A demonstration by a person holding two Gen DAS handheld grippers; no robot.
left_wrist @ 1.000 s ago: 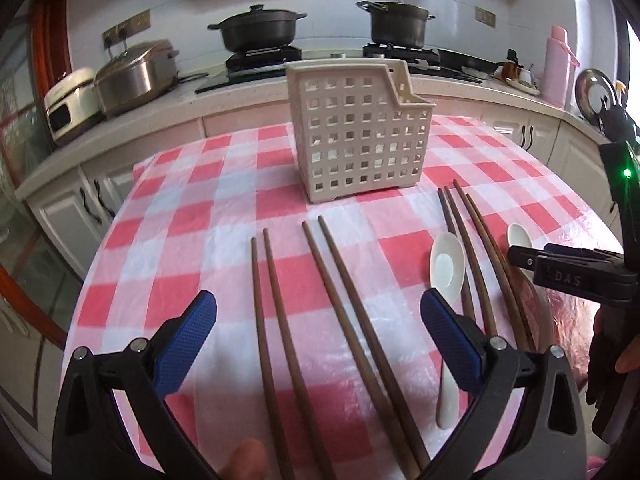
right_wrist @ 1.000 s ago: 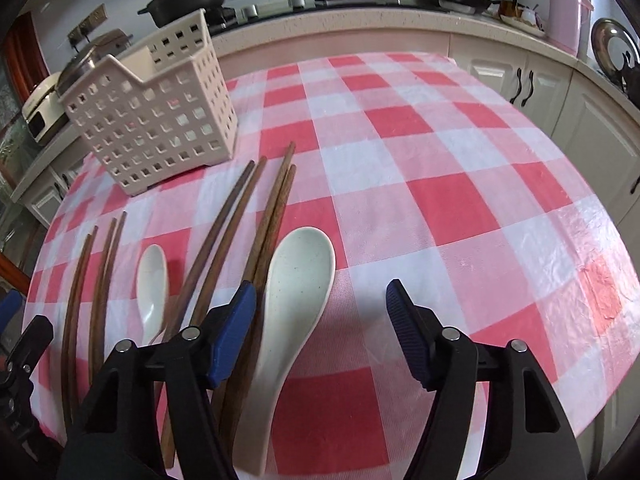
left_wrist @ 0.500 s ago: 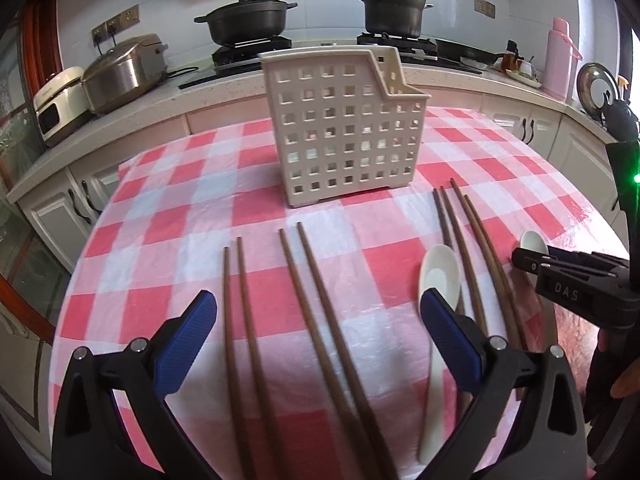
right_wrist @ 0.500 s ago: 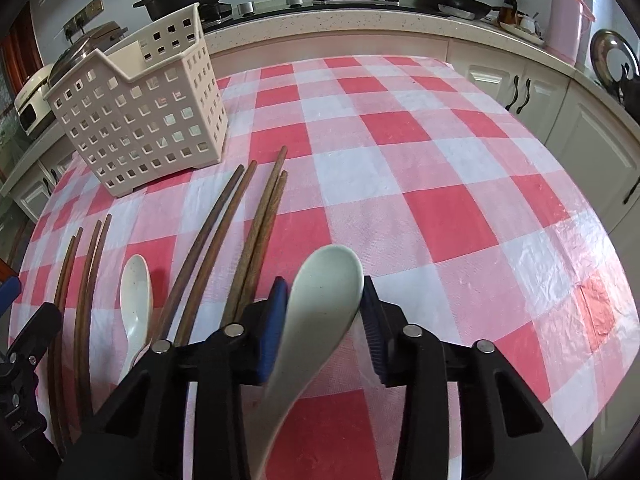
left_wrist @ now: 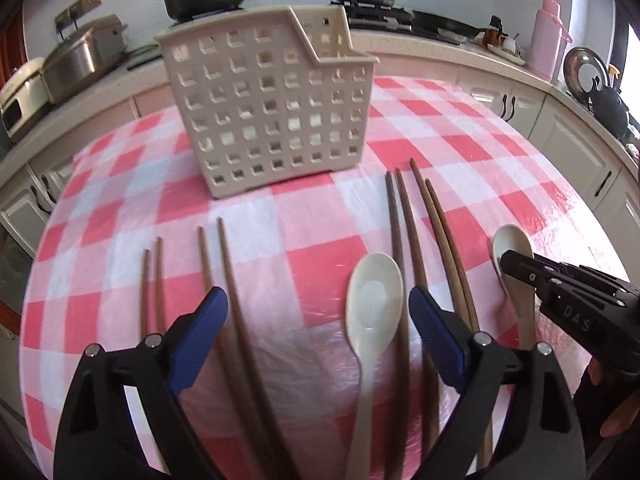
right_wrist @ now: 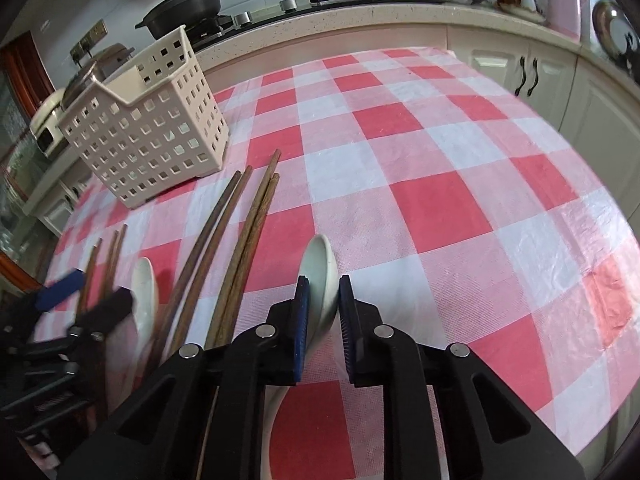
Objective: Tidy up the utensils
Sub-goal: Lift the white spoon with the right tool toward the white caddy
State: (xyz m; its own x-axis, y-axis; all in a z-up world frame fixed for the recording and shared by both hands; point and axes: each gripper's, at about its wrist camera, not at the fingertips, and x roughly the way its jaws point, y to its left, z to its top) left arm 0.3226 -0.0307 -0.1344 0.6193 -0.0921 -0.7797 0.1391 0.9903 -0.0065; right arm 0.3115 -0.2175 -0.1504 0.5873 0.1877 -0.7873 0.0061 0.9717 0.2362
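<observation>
The right hand-held gripper (right_wrist: 323, 312) has just been closing and now clamps the bowl of a white spoon (right_wrist: 320, 276), turned on edge above the checkered counter (right_wrist: 440, 200). The left hand-held gripper (left_wrist: 316, 320) stands wide, narrowing slightly, over a second spoon (left_wrist: 374, 300) and chopsticks (left_wrist: 236, 300). The basket (left_wrist: 264, 112) stands beyond.

the letters "das" stand on the right gripper (left_wrist: 516, 268) body, nothing else readable

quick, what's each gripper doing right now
Left hand-held gripper: open, jaws just narrowing, white spoon between them, untouched.
Right hand-held gripper: just closed on a second spoon.
</observation>
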